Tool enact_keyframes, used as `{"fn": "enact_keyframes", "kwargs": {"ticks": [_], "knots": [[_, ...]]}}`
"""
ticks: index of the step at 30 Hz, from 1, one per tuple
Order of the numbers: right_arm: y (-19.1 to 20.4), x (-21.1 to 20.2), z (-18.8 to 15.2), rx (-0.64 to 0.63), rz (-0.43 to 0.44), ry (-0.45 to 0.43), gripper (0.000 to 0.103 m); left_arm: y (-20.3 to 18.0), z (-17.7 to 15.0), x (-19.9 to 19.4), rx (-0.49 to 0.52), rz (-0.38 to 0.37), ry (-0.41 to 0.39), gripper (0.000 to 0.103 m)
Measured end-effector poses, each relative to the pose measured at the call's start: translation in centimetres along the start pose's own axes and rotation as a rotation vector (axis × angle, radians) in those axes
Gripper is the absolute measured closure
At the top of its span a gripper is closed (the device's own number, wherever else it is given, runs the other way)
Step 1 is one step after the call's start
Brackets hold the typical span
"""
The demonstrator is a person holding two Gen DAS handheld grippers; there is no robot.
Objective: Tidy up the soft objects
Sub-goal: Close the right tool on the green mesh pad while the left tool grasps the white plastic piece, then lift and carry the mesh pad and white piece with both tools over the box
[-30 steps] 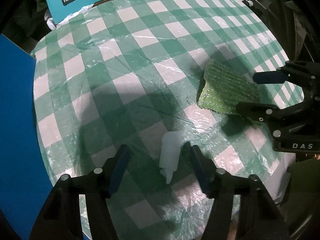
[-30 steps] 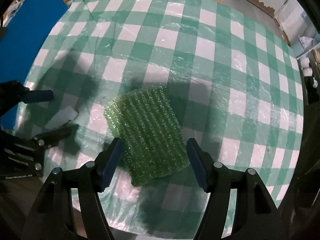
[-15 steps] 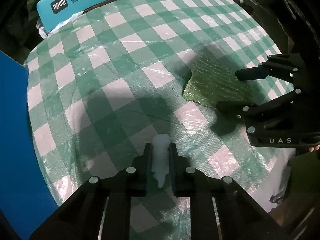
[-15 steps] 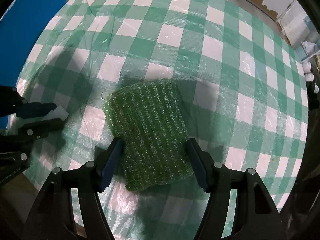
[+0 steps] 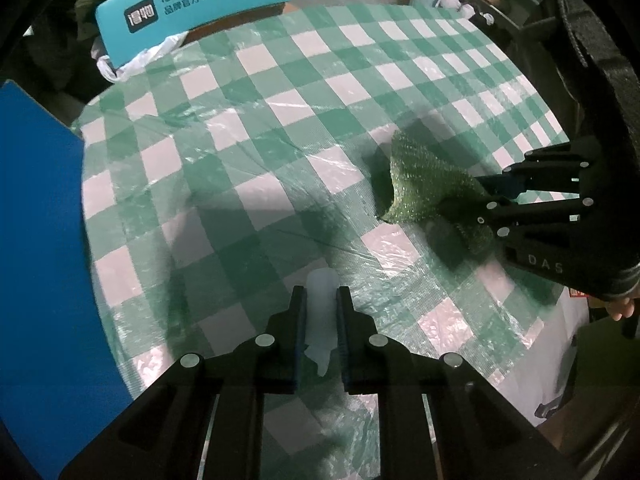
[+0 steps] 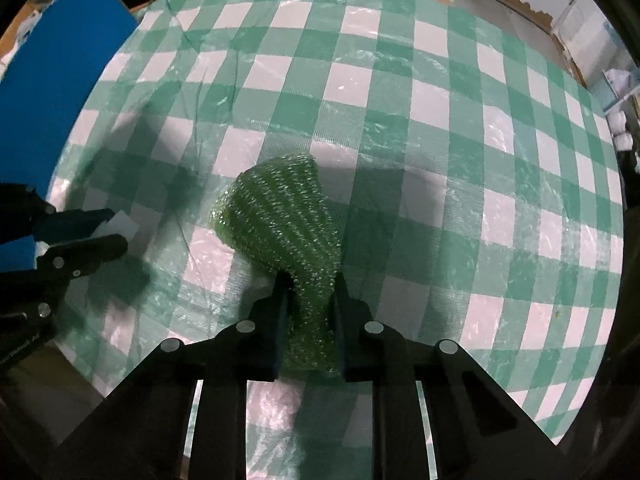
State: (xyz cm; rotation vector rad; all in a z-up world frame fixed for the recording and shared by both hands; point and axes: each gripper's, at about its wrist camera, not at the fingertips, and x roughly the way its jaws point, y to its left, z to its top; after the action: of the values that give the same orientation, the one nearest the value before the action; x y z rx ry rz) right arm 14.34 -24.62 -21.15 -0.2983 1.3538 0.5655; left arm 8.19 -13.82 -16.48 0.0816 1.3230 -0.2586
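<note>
Comparing with a second ago: both grippers stood wide open then, the foam and the scrubber lying flat and loose between the fingers. Now both are closed on their things. Left gripper [image 5: 321, 300] pinches a white foam piece [image 5: 319, 320] tight between its fingers; foam stands on edge, top poking out past the fingertips, a ragged tail hanging below. Right gripper [image 6: 310, 285] has just been closing; its fingers squeeze the near end of the green scrubber [image 6: 280, 216]. Scrubber no longer flat: near end bunched narrow in the grip, far end flaring out like a fan, one edge curled up off the tabletop [image 6: 440, 128]. Mesh is coarse, ribbed, glossy green.

No containers visible. Both things sit at the near part of the tabletop, which wears a green-and-white check cloth under clear wrinkled film. Foam on the left, scrubber on the right, well apart. Blue board [image 5: 36, 260] at the left edge; teal sign [image 5: 192, 4] with white lettering beyond the far edge.
</note>
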Motion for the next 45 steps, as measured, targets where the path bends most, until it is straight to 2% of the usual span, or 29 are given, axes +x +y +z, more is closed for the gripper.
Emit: {"fn": "enact_keyframes", "kwargs": {"ticks": [12,20,45], "knots": [[0.6,-4.9,-0.9,0.013,0.021,-0.083,0.087,0.9,-0.4,-3.3,-0.019,0.004,-0.067,0.089],[1.1,-9.0,-1.0,0.011,0.014,-0.134,0.087,1.4,-0.7,-5.8,-0.020,0.039,-0.115,0.089],[7.9,-15.3,2.0,-0.037,0.081,-0.286,0.087,5.2,-2.8,-14.4,-0.079,0.082,-0.269,0.089]]}}
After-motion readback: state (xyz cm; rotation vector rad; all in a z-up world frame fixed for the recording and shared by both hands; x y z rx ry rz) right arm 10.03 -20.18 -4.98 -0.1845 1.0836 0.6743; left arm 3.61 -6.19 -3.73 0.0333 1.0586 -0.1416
